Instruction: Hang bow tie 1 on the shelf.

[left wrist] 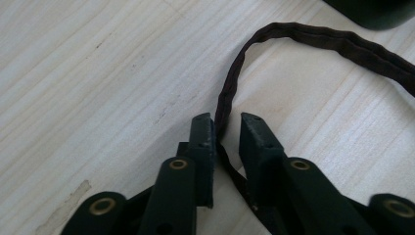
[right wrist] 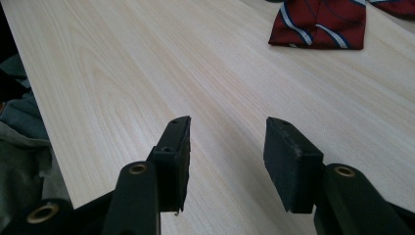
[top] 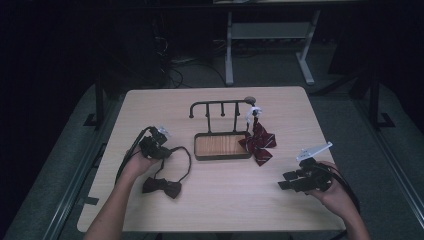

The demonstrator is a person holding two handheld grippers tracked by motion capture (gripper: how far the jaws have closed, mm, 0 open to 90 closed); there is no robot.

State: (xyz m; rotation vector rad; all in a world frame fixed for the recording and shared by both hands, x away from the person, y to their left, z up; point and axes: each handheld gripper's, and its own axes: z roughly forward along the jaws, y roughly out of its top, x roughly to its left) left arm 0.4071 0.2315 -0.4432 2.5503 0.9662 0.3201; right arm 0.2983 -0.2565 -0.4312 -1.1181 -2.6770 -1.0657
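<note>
1. Your left gripper (top: 156,146) sits on the left side of the table (top: 215,200). Its jaws stand a little apart with the thin strap (left wrist: 230,88) of the dark bow tie (top: 162,187) running between them. The strap touches one jaw, but the jaws are not squeezed on it yet.
2. The bow tie lies flat, just in front of your left hand (top: 134,166). It looks soft, floppy and very light. The strap is a good place to grab, though it is thin and may slip, so pinch it firmly.
3. In the middle stands a small rack (top: 222,127) with a wooden tray and hooks.
4. A red striped bow tie (top: 257,141) hangs at the right end of the rack. It is soft too.
5. Your right gripper (right wrist: 225,156) hovers low over bare table on the right. Its jaws are wide apart and hold nothing.
</note>
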